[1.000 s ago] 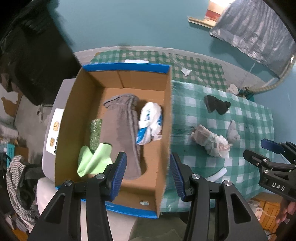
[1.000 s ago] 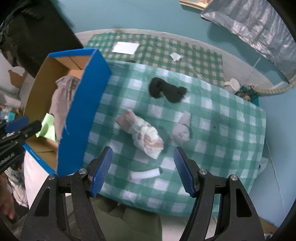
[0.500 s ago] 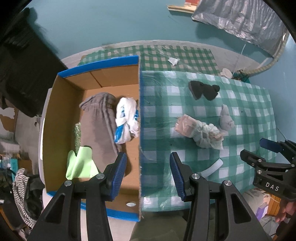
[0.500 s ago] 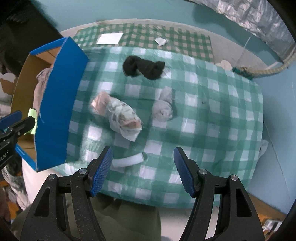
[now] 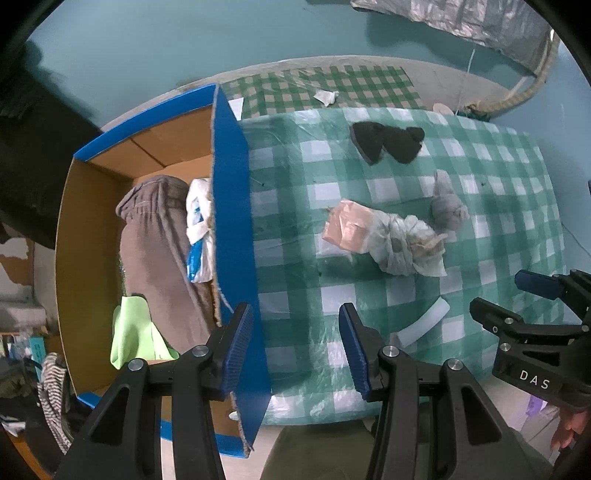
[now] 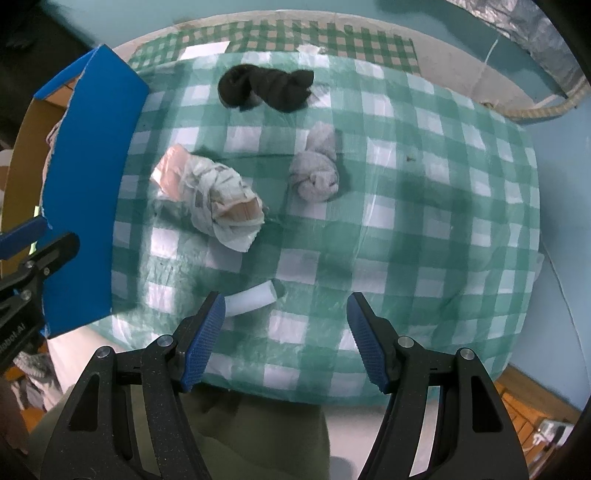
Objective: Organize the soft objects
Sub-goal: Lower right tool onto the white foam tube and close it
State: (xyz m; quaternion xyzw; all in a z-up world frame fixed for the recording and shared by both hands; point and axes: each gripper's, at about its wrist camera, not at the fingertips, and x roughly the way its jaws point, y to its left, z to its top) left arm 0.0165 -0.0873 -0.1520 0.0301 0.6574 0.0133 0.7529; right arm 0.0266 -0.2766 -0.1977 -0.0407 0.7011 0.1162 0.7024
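A blue-rimmed cardboard box (image 5: pixel 231 206) at the table's left holds a brown garment (image 5: pixel 159 254), a white and blue bag (image 5: pixel 197 225) and a lime green cloth (image 5: pixel 135 336). On the green checked tablecloth (image 6: pixel 424 206) lie a black sock bundle (image 6: pixel 266 88), a grey sock ball (image 6: pixel 317 170), a pink and white wrapped bundle (image 6: pixel 210 195) and a white foam strip (image 6: pixel 251 297). My left gripper (image 5: pixel 295 343) is open and empty above the box's right wall. My right gripper (image 6: pixel 284 338) is open and empty above the table's near edge, by the foam strip.
The table sits on a teal floor with a checked mat (image 5: pixel 332 86) behind it. A silver tarp (image 5: pixel 461 18) lies at the back right. Striped cloth (image 5: pixel 55 391) and clutter lie left of the box. A wooden crate (image 6: pixel 535 402) stands at the lower right.
Both grippers have shifted right, away from the box and over the table. The box now sits further left in both views. Both grippers stay open and empty.
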